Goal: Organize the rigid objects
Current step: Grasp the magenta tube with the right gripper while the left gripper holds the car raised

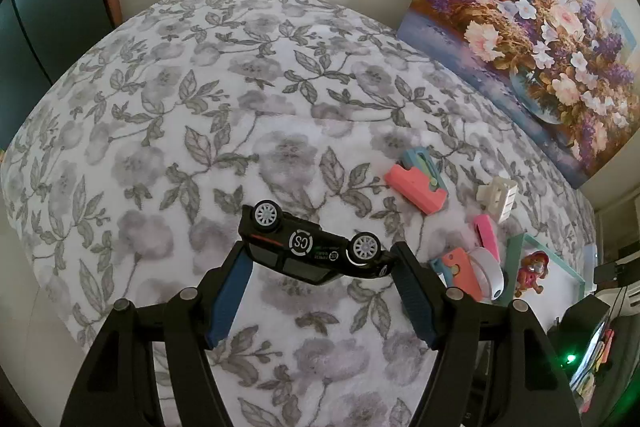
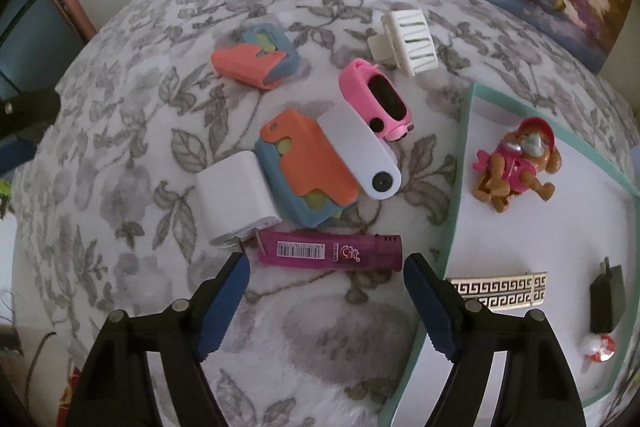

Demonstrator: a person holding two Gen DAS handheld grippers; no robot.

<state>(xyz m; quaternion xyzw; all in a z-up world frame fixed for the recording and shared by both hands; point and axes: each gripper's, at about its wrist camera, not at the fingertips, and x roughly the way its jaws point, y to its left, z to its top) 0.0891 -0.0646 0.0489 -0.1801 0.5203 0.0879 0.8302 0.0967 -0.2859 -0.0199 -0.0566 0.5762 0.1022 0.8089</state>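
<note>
My left gripper (image 1: 322, 253) is shut on a black toy car (image 1: 308, 247), held by its two ends, wheels up, above the flowered blanket (image 1: 200, 131). My right gripper (image 2: 326, 261) points down at the blanket with its jaws open. A purple lighter (image 2: 328, 251) lies crosswise between the blue fingertips (image 2: 240, 267), with a small gap at each end. Just beyond the lighter are a white charger (image 2: 236, 203), an orange-and-blue toy (image 2: 308, 167), a flat white piece (image 2: 360, 151), a pink gadget (image 2: 376, 99) and a white claw clip (image 2: 408, 41).
A teal-rimmed white tray (image 2: 460, 163) at the right holds a dog figure (image 2: 516, 167), a silver patterned clip (image 2: 500, 289), a black charger (image 2: 608, 299) and a small red-and-white item (image 2: 598, 347). A second orange-and-blue toy (image 2: 252, 61) lies farther back. A flower painting (image 1: 520, 39) leans on the wall.
</note>
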